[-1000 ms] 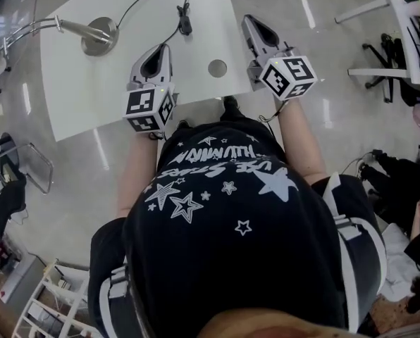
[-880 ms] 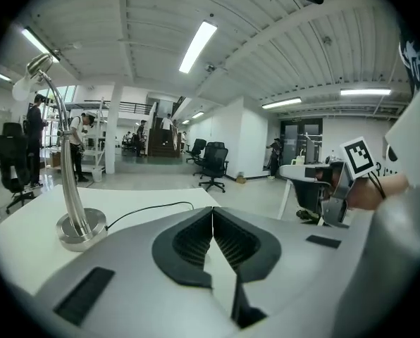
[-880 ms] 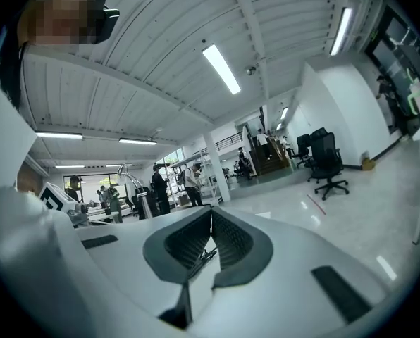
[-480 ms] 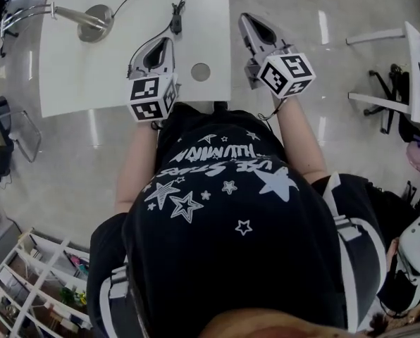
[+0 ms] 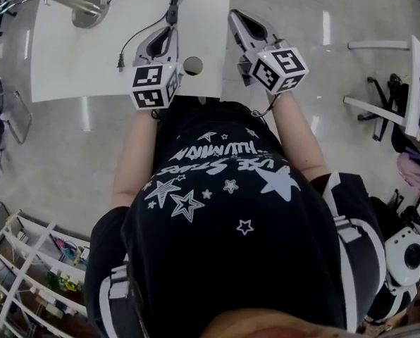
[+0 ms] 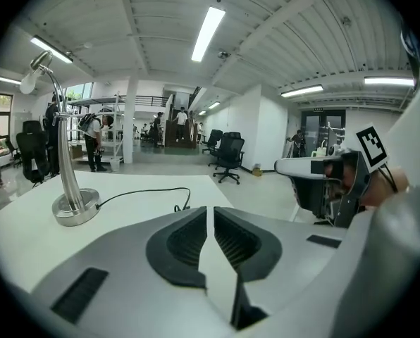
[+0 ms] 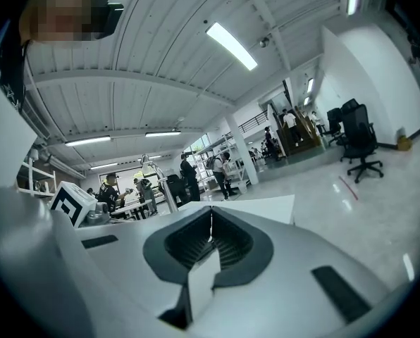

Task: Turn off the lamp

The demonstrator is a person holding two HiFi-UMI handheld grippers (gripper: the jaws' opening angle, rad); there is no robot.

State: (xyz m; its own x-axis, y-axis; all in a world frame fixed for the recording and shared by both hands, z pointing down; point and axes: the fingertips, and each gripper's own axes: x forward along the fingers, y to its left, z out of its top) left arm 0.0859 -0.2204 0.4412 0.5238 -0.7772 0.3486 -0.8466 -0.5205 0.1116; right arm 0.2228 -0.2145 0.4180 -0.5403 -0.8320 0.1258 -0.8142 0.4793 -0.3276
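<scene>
A silver desk lamp stands on the white table (image 5: 62, 62), with its round base (image 5: 90, 9) at the far left and its arm reaching left. In the left gripper view I see the base (image 6: 75, 207) and the lamp head (image 6: 34, 72) high up. Its black cord runs to an inline switch (image 5: 172, 11). My left gripper (image 5: 165, 36) is shut and holds nothing, just short of the switch over the table's near part. My right gripper (image 5: 237, 16) is also shut with nothing in it, and hovers past the table's right edge. The jaws meet in both gripper views (image 6: 210, 213) (image 7: 210, 220).
A round hole (image 5: 193, 65) sits in the table near its front edge, between the grippers. A loose cord end (image 5: 120, 65) lies left of the left gripper. Office chairs (image 6: 227, 155), shelving and several people stand beyond the table.
The left gripper has shifted right, closer to the hole and the cord. The head view has swung, so the table and lamp sit higher in the frame. Both grippers stay shut.
</scene>
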